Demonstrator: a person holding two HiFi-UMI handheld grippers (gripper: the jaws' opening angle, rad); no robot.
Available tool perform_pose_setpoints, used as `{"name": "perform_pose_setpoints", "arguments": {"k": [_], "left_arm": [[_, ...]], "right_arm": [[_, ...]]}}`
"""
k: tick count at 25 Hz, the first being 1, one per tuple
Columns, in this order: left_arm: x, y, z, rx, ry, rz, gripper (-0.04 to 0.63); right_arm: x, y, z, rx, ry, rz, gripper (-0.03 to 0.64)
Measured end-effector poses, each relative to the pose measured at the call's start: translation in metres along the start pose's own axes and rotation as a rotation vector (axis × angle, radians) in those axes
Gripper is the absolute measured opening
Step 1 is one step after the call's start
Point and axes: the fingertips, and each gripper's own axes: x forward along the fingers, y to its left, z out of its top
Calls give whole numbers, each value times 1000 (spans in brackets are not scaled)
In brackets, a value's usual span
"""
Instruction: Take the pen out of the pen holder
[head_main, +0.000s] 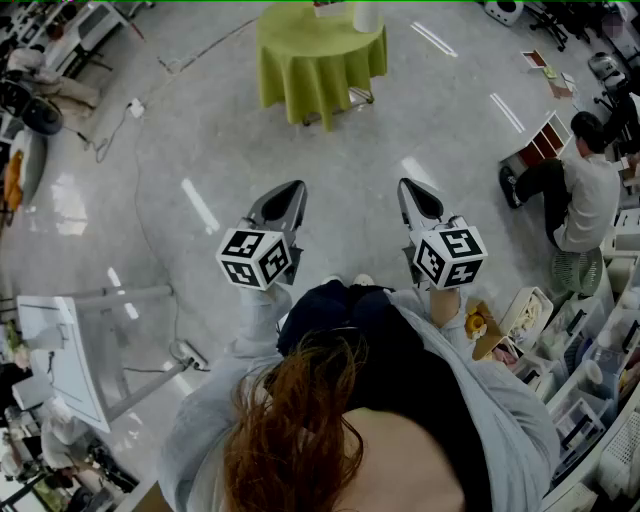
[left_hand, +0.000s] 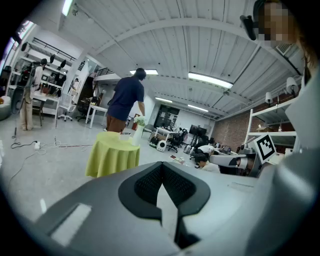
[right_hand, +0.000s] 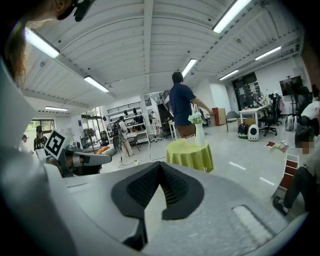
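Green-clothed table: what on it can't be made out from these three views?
- Head view: the picture's upper edge cuts off the table top; only the vase base shows.
- Left gripper view: whatever stands beside the vase is too small and far.
- Right gripper view: a small pale item beside the vase is too small to name.
- Pen holder, pen: identifiable in no view.

Bright ceiling strip lights (left_hand: 210, 80) glare on the glossy floor (head_main: 150, 180); fisheye edges curve and darken.
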Motion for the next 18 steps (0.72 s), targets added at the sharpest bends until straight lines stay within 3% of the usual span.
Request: {"name": "perform_pose_setpoints", "arguments": {"k": [8,18], "left_arm": [[-20,-2,-4,-10,-4,11,15],[-14,-16,-9,-13,-16,36,15]], "right_arm": [[-5,17,1,-11,-2,26,2],[-14,3,-7,-39,25,10,2]]}}
